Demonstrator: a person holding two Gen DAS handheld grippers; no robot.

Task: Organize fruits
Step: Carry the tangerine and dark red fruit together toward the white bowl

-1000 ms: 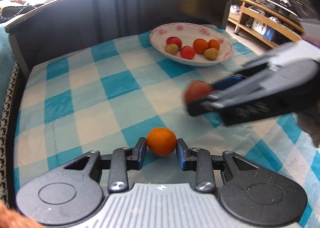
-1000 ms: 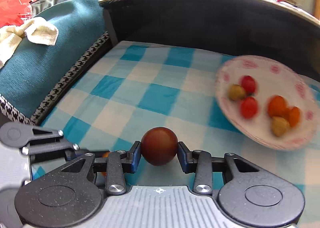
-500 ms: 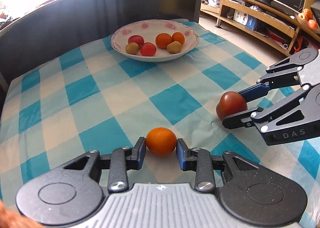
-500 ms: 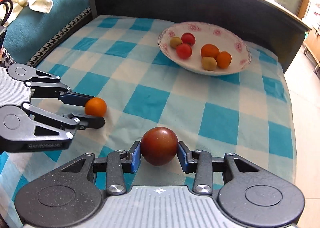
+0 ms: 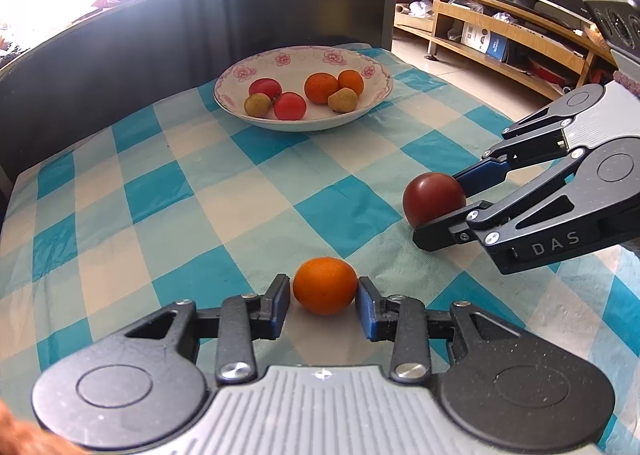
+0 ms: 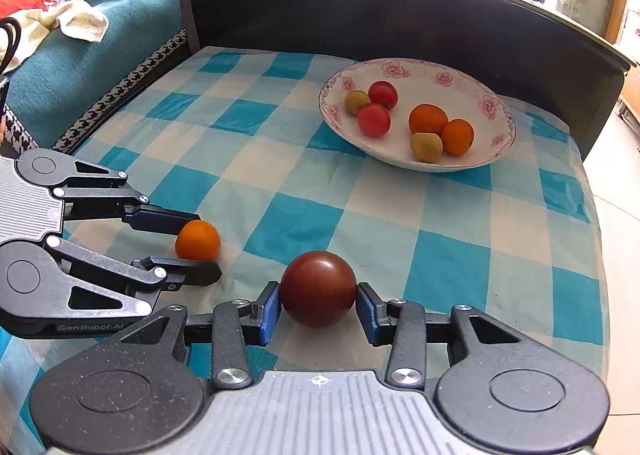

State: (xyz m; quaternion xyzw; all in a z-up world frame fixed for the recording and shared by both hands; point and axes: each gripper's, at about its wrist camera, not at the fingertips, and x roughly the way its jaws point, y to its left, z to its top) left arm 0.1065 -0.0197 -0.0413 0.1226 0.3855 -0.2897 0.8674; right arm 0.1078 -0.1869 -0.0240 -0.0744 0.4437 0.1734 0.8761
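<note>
Two fruits are being held at once: I am pinching the small orange [image 5: 325,285] in the left hand-held gripper [image 5: 323,307] and the dark red fruit [image 6: 318,289] in the right hand-held gripper [image 6: 317,305], both low over the checked cloth [image 5: 248,195] on the bench. Beyond them, the flowered bowl [image 5: 376,95] is already carrying six fruits. I am judging the carry should go one hand-held gripper at a time, lifting over the rim and releasing low into a free patch so nothing rolls.
</note>
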